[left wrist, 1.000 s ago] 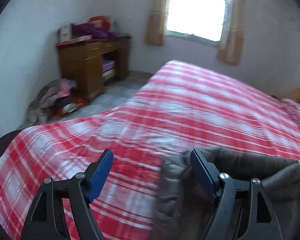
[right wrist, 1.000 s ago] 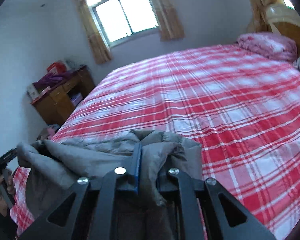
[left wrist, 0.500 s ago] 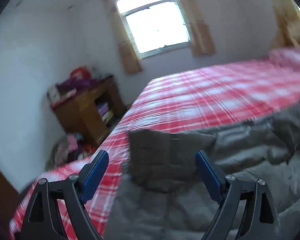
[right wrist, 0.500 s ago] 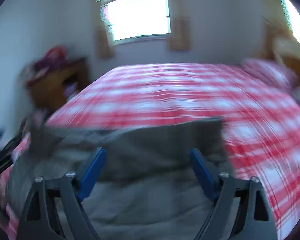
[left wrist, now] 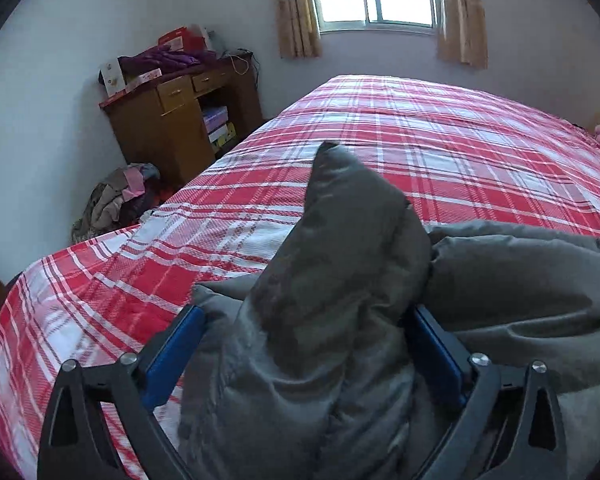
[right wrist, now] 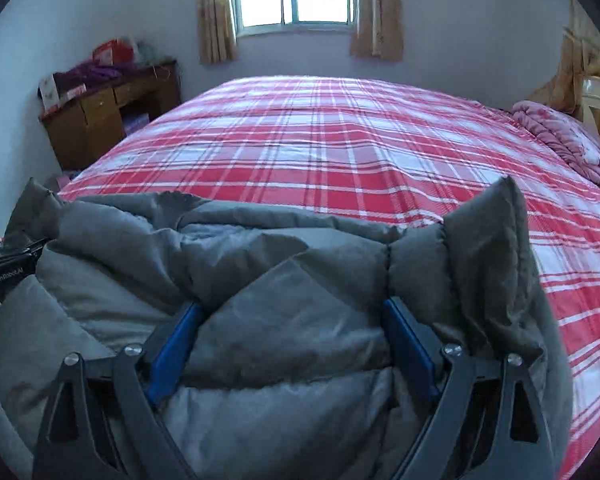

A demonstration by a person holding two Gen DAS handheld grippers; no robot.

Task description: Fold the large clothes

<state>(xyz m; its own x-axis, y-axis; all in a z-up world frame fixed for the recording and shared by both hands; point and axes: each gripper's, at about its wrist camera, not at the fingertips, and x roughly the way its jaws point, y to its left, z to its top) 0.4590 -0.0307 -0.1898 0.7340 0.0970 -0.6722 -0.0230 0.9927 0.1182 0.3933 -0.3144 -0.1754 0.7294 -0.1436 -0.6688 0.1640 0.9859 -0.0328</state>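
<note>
Left gripper (left wrist: 306, 354) has its jaws spread wide around a bunched corner of the grey padded jacket (left wrist: 352, 256), on the plaid bed (left wrist: 440, 148). Right gripper (right wrist: 292, 346) likewise gapes astride its hem, the jacket's length running between them.

Grey padded jacket (right wrist: 300, 280), quilted and puffy, bunched in rumpled folds, lower half of the frame, on the red plaid bed (right wrist: 340, 140), one corner peaked upward (left wrist: 340, 200)
</note>
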